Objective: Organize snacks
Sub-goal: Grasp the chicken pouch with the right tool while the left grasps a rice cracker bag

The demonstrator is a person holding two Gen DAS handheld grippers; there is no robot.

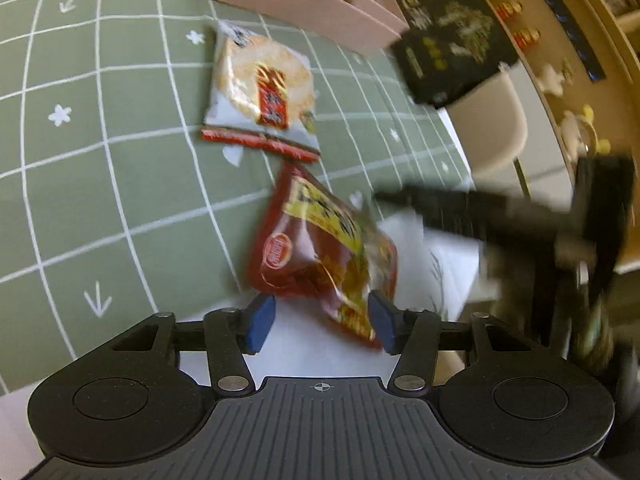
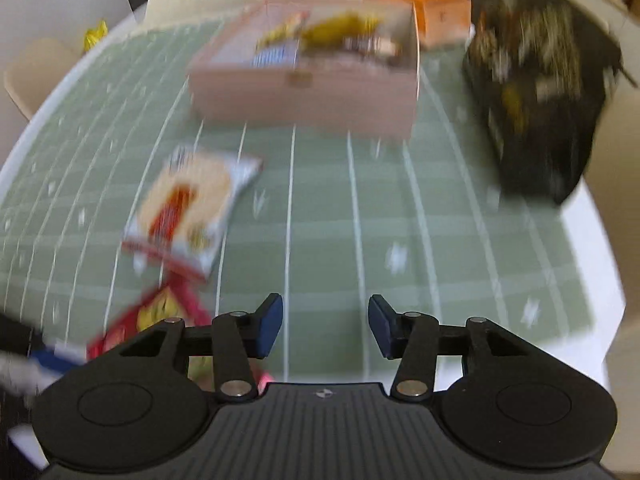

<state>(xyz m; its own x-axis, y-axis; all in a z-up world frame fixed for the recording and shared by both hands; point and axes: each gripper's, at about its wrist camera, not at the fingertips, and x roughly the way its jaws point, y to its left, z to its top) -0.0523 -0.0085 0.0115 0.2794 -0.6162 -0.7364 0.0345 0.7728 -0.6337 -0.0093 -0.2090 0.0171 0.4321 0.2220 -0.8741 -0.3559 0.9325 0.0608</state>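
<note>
Two snack packets lying on a green checked surface (image 2: 320, 216): a red packet (image 1: 320, 252) at the near edge, its near corner between the parted, released fingers of the left gripper (image 1: 320, 322), and a white rice-cracker packet (image 1: 260, 88) just beyond it. Farther off, a pink box (image 2: 308, 92) holding more snacks, with a black bag (image 2: 536, 100) to its right and an orange box (image 2: 432, 8) behind. Right gripper (image 2: 325, 326) released too, fingers apart over bare cloth, grasping nothing.

Green tablecloth (image 2: 320, 216) with white grid, pink box (image 2: 304, 92), red-yellow snack bag (image 1: 320, 248), white-red cracker pack (image 1: 260, 88), black bag (image 2: 536, 92), orange box (image 2: 432, 12).
</note>
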